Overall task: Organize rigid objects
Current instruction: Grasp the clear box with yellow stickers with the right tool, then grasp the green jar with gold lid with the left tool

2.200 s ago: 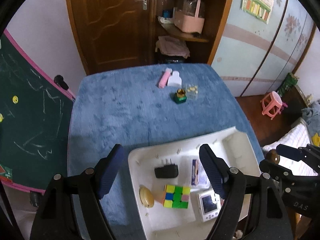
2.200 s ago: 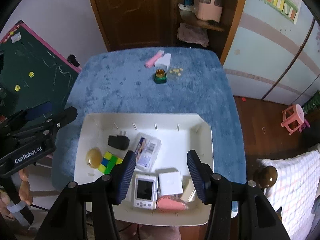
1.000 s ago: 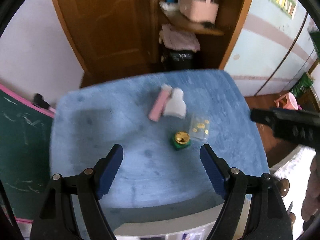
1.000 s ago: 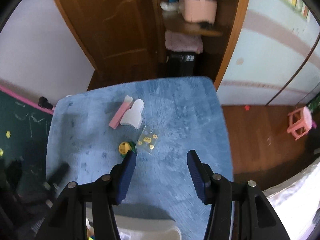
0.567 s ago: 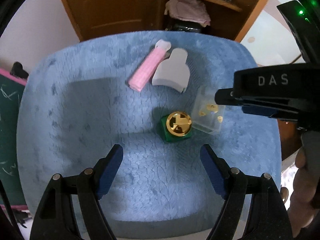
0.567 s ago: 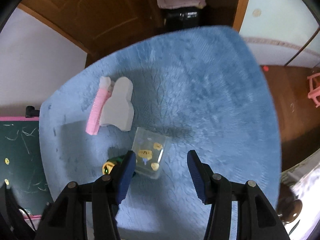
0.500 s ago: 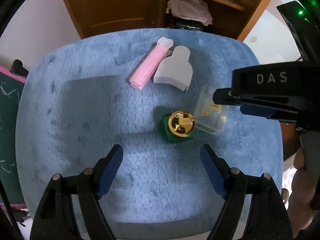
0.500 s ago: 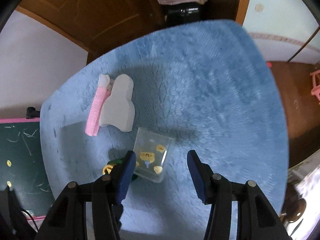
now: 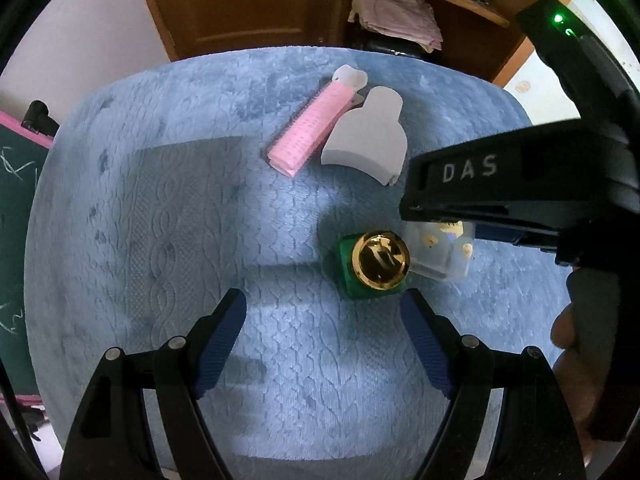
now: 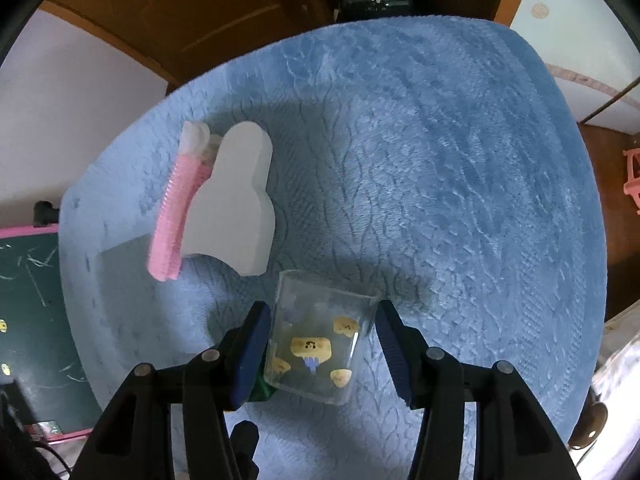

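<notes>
A clear plastic box point(image 10: 316, 336) with yellow bits inside lies on the blue cloth, between the fingers of my right gripper point(image 10: 320, 340), which is open around it; the pads stand close to its sides. In the left wrist view the box point(image 9: 440, 252) is half hidden under the right gripper body. A green bottle with a gold cap point(image 9: 374, 266) stands beside the box. My left gripper point(image 9: 324, 340) is open and empty, just short of the bottle. A pink hair clip point(image 9: 312, 128) and a white bottle-shaped piece point(image 9: 368, 136) lie farther back.
The blue plush cloth point(image 9: 160, 220) covers the whole table. A chalkboard point(image 9: 12, 200) leans at the left edge. A wooden door and shelf stand behind the table. A pink stool point(image 10: 632, 176) is on the floor at the right.
Both grippers have moved forward from the white tray to the far objects and come lower. The right gripper's fingers now straddle the clear box. The left gripper has closed in on the green bottle.
</notes>
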Action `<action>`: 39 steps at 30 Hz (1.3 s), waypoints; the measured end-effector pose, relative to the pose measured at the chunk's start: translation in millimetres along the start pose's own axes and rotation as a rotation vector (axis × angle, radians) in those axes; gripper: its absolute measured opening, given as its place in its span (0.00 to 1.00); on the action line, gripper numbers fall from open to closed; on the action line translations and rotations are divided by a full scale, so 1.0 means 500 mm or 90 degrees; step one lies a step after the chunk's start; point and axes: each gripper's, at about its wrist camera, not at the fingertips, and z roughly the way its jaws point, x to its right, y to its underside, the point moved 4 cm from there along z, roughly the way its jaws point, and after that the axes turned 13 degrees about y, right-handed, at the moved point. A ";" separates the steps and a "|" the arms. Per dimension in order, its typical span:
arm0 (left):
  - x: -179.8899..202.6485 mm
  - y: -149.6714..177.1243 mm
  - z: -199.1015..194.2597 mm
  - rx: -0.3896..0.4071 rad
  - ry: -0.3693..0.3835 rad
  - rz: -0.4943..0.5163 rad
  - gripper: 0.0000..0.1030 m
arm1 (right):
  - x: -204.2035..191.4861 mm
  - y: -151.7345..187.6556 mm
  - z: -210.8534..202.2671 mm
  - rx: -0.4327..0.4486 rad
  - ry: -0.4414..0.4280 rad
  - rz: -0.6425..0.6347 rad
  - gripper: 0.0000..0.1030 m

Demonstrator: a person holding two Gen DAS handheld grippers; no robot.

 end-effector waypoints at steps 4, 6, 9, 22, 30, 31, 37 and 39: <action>-0.006 -0.005 0.011 -0.004 -0.001 -0.010 0.80 | -0.020 -0.002 0.010 -0.002 0.020 -0.011 0.54; -0.006 -0.009 0.019 -0.006 -0.003 -0.014 0.80 | -0.025 -0.001 0.009 0.003 0.026 -0.019 0.53; -0.003 -0.013 0.027 -0.008 -0.001 -0.019 0.80 | -0.009 0.003 -0.004 0.022 0.059 -0.007 0.52; 0.016 -0.043 0.084 -0.012 -0.020 -0.078 0.78 | 0.076 0.023 -0.039 0.042 0.026 0.025 0.52; 0.021 -0.045 0.100 -0.014 -0.036 -0.078 0.57 | 0.113 0.067 -0.057 0.042 0.011 0.007 0.52; 0.022 -0.046 0.099 -0.012 -0.031 -0.077 0.48 | 0.113 0.070 -0.057 0.042 0.010 0.005 0.52; 0.041 -0.044 0.092 -0.009 -0.022 -0.032 0.42 | 0.108 0.094 -0.053 0.038 0.011 -0.007 0.52; 0.036 -0.033 0.074 -0.002 -0.018 -0.024 0.42 | 0.102 0.110 -0.054 0.037 0.011 -0.014 0.52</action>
